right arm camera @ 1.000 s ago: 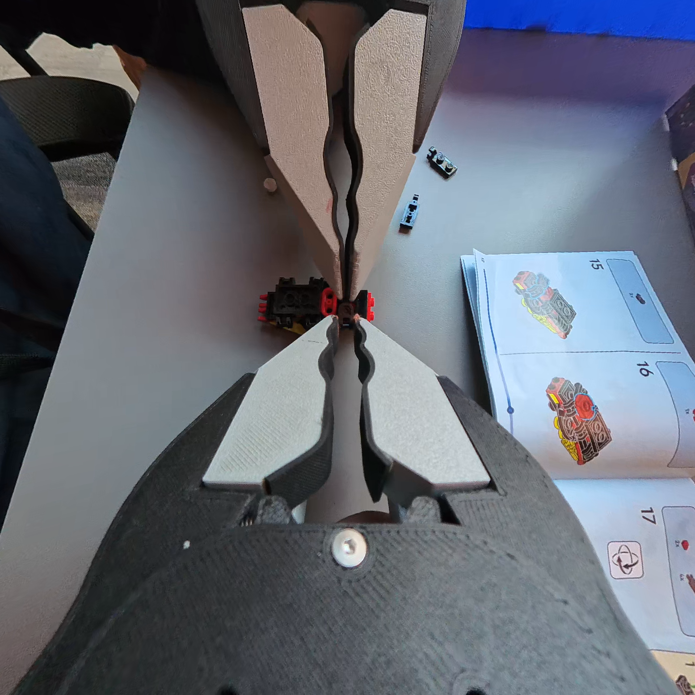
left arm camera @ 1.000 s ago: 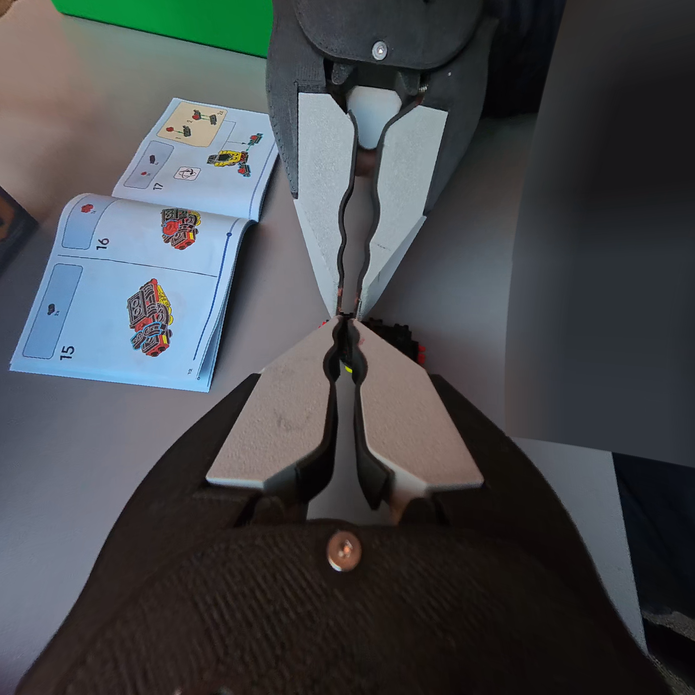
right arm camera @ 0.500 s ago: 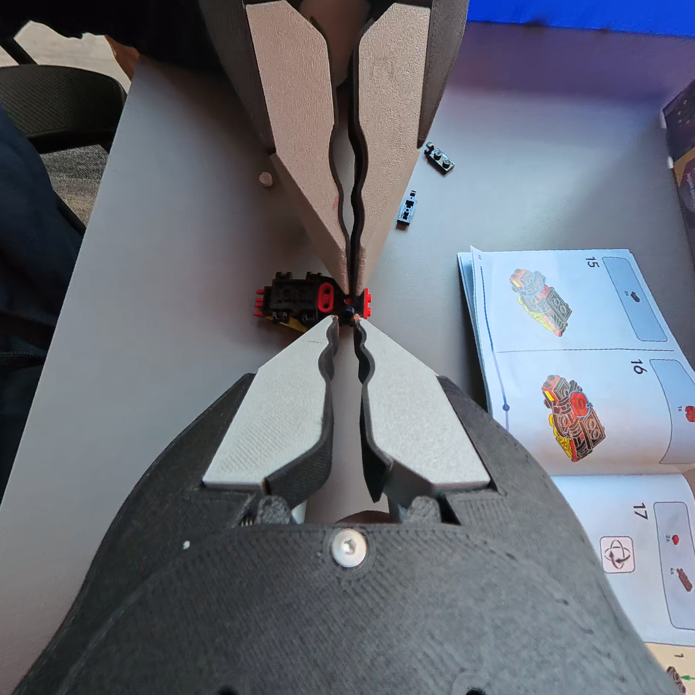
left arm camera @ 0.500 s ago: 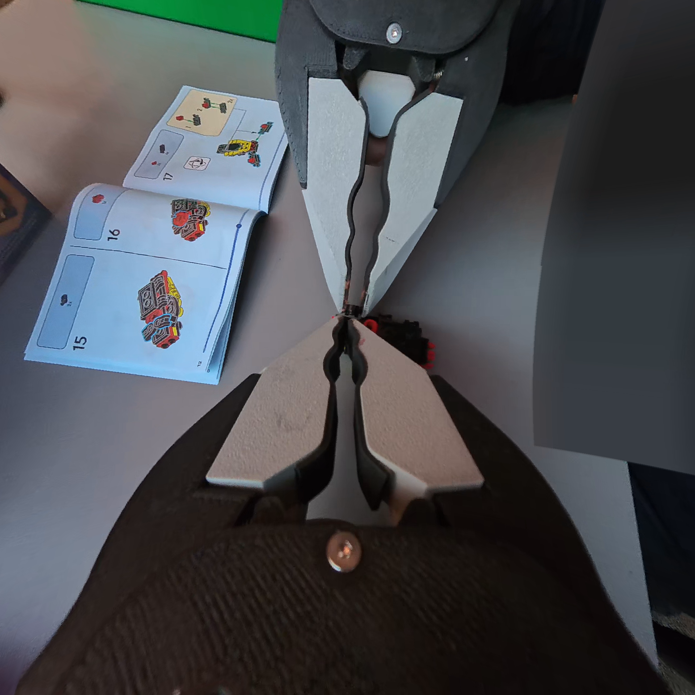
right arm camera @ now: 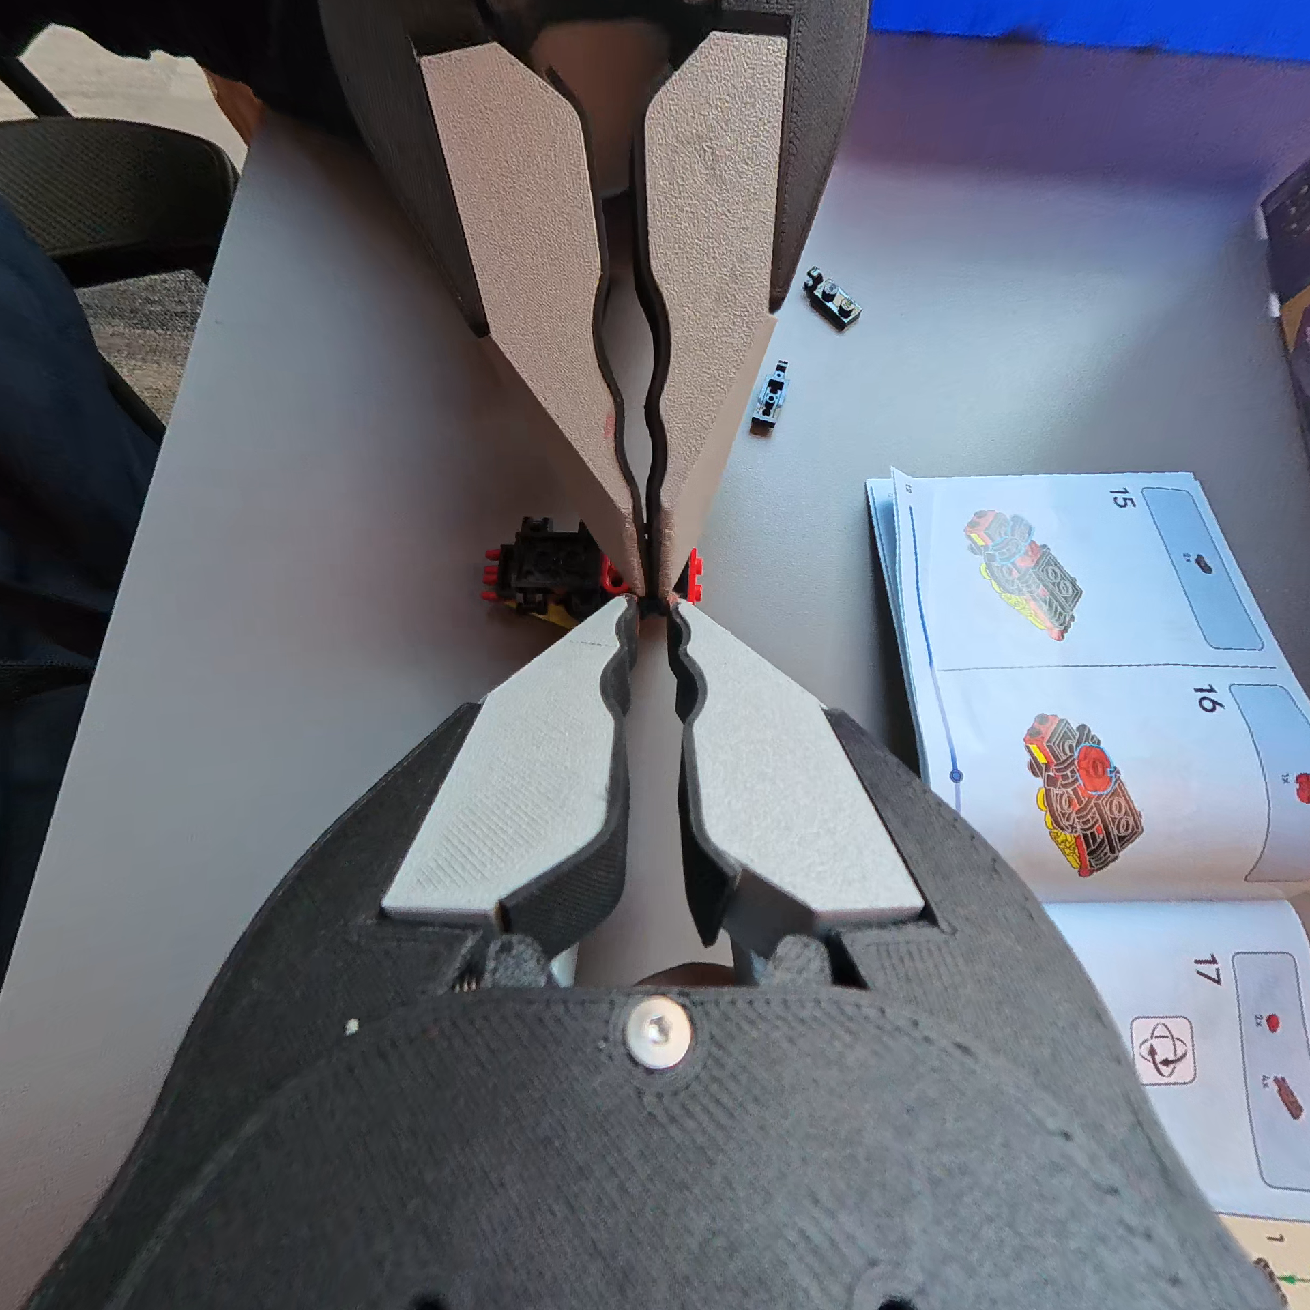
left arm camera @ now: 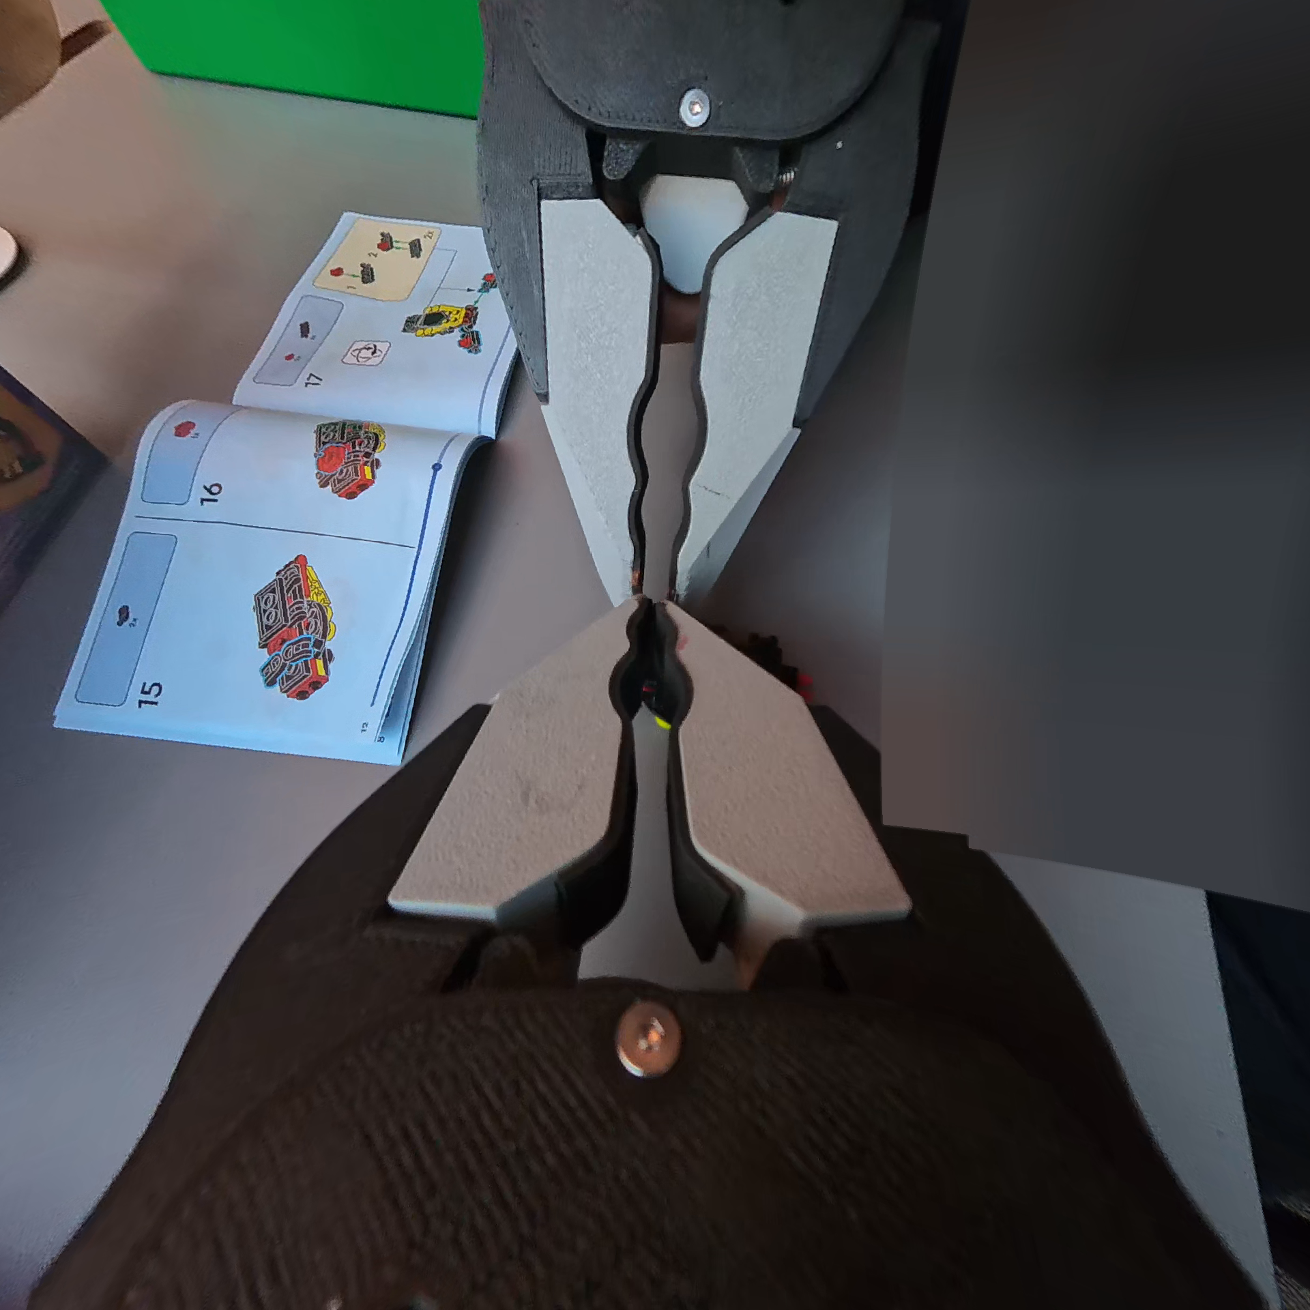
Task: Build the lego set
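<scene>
A small black, red and yellow lego model sits at the meeting point of both grippers, above the grey table. My left gripper comes in from the far side in the right wrist view. Its jaws are closed on the model's red end. My right gripper is shut on a small black piece pressed against the model. It shows from the far side in the left wrist view. In the left wrist view the model is mostly hidden behind my fingers.
The open instruction booklet lies to the right and shows in the left wrist view. Two loose pieces, a black one and a blue-grey one, lie beyond it. The table edge and a chair are at the left. Left and right tips are no more than a few centimetres apart.
Both grippers stay tip to tip on the model. The pair has shifted slightly relative to the booklet, and the right gripper's tips look a little wider apart.
</scene>
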A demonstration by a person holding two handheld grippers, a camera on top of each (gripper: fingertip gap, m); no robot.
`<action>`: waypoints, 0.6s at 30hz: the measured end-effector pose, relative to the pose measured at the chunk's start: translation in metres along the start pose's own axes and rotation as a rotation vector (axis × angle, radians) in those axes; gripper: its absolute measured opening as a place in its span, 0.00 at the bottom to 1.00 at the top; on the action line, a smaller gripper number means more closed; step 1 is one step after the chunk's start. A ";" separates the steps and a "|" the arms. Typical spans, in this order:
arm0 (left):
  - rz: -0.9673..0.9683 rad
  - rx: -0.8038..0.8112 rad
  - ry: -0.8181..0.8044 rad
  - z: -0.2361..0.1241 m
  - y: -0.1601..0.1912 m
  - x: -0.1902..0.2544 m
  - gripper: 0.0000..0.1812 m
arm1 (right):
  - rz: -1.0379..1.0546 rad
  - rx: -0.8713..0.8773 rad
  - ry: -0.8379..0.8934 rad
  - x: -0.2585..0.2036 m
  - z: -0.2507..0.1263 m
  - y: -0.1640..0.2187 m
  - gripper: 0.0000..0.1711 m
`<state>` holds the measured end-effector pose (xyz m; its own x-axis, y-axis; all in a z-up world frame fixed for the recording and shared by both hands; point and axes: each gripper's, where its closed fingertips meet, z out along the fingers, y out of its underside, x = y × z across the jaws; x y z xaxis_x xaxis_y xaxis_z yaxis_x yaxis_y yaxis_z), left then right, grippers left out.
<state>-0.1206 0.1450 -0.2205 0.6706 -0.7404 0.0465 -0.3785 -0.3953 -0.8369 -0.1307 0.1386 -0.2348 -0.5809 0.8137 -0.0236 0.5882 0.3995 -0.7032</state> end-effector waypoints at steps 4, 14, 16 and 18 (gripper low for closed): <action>-0.048 -0.030 0.005 0.000 0.006 -0.003 0.00 | 0.002 0.002 0.000 0.000 0.000 0.000 0.03; -0.113 -0.016 0.025 -0.003 0.006 -0.006 0.00 | 0.020 0.013 -0.019 0.001 -0.001 0.000 0.03; -0.123 -0.013 0.029 -0.003 0.005 -0.007 0.00 | 0.018 0.010 -0.018 0.001 -0.001 0.001 0.03; -0.128 -0.012 0.027 -0.003 0.005 -0.008 0.00 | 0.020 0.009 -0.018 0.001 -0.002 0.000 0.03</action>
<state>-0.1298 0.1468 -0.2233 0.6964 -0.6979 0.1675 -0.2984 -0.4938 -0.8168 -0.1301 0.1406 -0.2338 -0.5795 0.8134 -0.0504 0.5944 0.3795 -0.7090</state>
